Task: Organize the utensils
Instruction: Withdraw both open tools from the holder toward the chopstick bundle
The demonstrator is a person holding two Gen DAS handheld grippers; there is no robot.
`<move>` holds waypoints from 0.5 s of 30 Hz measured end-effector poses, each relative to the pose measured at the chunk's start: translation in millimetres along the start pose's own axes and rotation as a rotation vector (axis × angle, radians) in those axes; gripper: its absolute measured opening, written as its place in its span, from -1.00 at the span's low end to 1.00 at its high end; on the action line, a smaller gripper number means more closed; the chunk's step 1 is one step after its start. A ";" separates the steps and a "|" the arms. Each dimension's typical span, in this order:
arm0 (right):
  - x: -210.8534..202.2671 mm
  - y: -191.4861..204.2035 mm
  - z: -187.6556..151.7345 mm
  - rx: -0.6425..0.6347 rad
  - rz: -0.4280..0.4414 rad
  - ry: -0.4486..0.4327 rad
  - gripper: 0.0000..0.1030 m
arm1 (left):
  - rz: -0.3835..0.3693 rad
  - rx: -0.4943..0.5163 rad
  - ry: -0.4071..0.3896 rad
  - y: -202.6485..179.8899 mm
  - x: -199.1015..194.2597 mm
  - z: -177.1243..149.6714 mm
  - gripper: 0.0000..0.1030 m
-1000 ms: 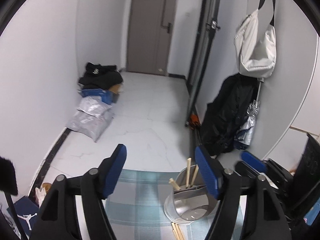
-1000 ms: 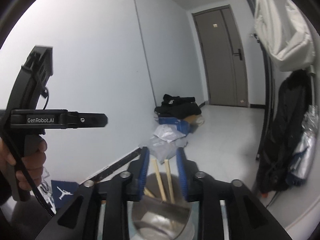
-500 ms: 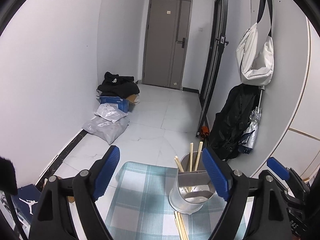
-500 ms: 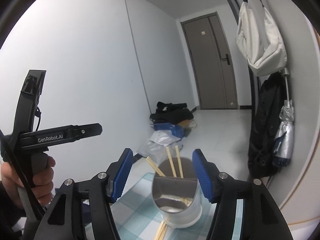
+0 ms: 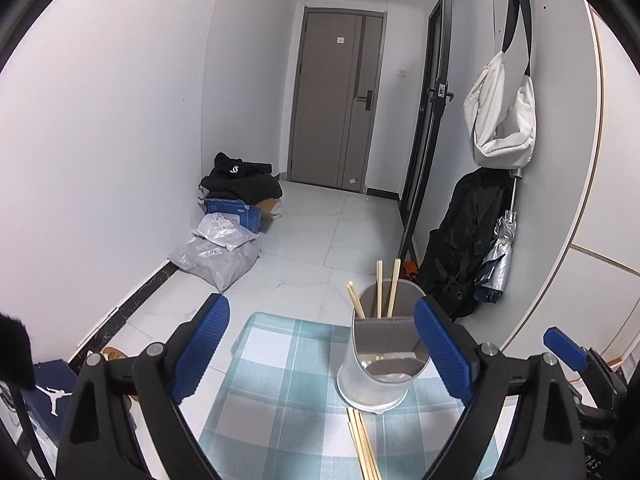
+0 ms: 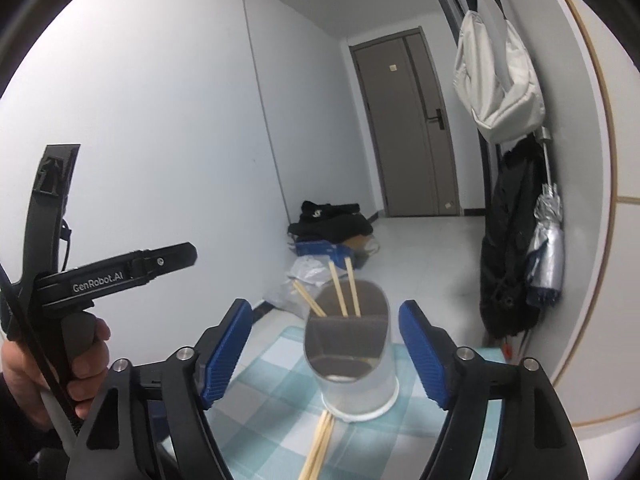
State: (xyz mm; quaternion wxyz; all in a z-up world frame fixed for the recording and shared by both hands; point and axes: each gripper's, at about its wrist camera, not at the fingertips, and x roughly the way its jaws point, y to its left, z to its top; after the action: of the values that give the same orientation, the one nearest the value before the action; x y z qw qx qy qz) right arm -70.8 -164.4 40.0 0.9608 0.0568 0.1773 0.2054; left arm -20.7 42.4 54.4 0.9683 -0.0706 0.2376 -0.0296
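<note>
Your left hand-held gripper (image 5: 320,354) hangs with its jaws wide apart and nothing between them. Your right hand-held gripper (image 6: 326,354) is likewise spread and empty. The metal utensil holder (image 5: 378,364) stands upright on the checked cloth (image 5: 280,384) covering the counter, with chopsticks (image 5: 386,294) in its far compartment. Loose chopsticks (image 5: 364,450) lie just in front of it.

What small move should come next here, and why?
Probably lower the right gripper to the loose chopsticks lying on the checked cloth before the metal holder: both grippers are open and empty, and other chopsticks already stand inside.
</note>
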 end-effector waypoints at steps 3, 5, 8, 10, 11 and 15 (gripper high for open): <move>-0.4 0.5 -11.6 -0.002 -0.013 0.024 0.52 | -0.004 -0.006 0.013 0.2 5.1 -9.5 0.79; 0.2 0.4 -18.0 -0.002 -0.022 0.040 0.54 | 0.002 -0.004 0.017 0.7 7.8 -17.8 0.79; 3.7 -2.0 -28.2 -0.001 -0.036 0.066 0.55 | 0.006 -0.021 0.032 3.7 15.3 -28.6 0.79; 7.2 -3.6 -33.8 -0.001 -0.045 0.085 0.55 | 0.010 -0.023 0.046 4.7 19.6 -34.6 0.79; 9.8 -4.8 -37.0 -0.002 -0.051 0.099 0.55 | 0.013 -0.025 0.055 5.5 23.6 -37.6 0.79; 19.9 -7.6 -45.7 0.002 -0.066 0.145 0.55 | 0.010 -0.030 0.069 9.2 30.4 -43.9 0.79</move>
State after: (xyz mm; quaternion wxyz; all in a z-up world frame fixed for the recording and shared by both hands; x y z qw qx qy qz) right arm -67.6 -161.4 -10.2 0.9516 0.0367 0.2483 0.1770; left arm -13.9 43.4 0.6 0.9586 -0.0827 0.2716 -0.0237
